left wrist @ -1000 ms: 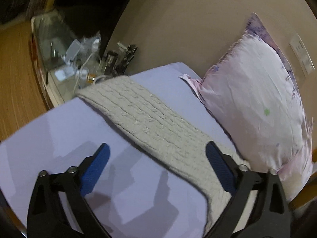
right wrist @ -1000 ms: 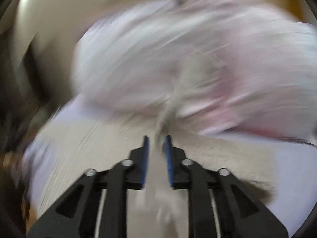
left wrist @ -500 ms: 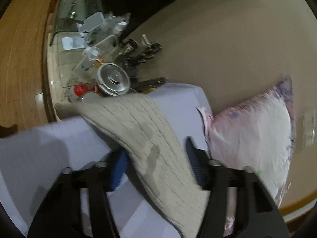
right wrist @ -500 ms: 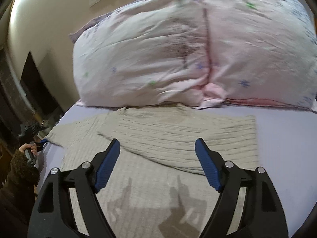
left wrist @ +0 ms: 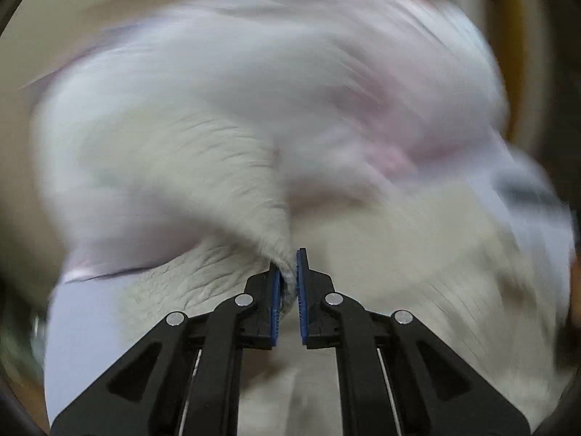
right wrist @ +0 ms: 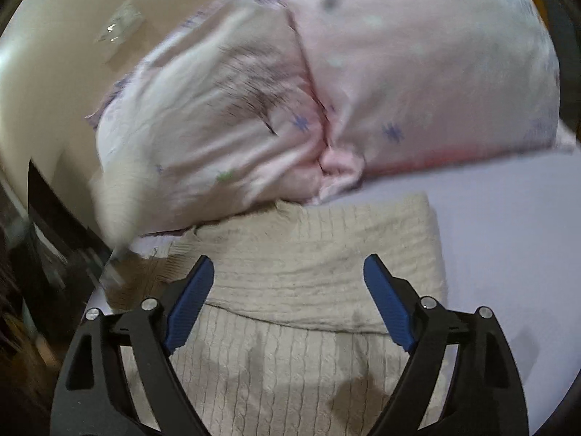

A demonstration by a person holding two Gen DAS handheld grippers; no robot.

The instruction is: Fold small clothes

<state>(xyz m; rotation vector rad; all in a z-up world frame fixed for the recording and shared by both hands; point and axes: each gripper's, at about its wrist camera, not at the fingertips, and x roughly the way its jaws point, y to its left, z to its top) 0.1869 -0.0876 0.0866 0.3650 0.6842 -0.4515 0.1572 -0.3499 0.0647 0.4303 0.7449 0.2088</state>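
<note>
The cream cable-knit sweater (right wrist: 301, 265) lies spread on the bed, over a pale lilac sheet (right wrist: 508, 218), with its far edge right up against the pink pillows (right wrist: 290, 91) propped against the beige wall (right wrist: 43, 72). One part of it is folded across the body, leaving a doubled band of knit just in front of the pillows with a clean edge running across the lower layer. The right hand-held gripper (right wrist: 288, 303) hangs over that band with its blue pads spread wide apart, touching nothing; its shadow falls on the knit nearer to me. The left hand-held gripper (left wrist: 288, 285) is closed down on a corner of the sweater (left wrist: 218, 181): a tuft of cream knit is pinched between the blue pads, and the cloth rises from there in a taut, ridged fold, lifted off the rest of the garment. Everything beyond the pads in the left wrist view is smeared with motion blur, so the pillow (left wrist: 363, 109) shows only as a pinkish-white mass and the sheet (left wrist: 90, 319) as a lilac patch at lower left. In the right wrist view that lifted piece shows as a blurred cream shape at the left edge of the bed, in front of the near pillow. Dark furniture stands beyond it, too dim to make out.
</note>
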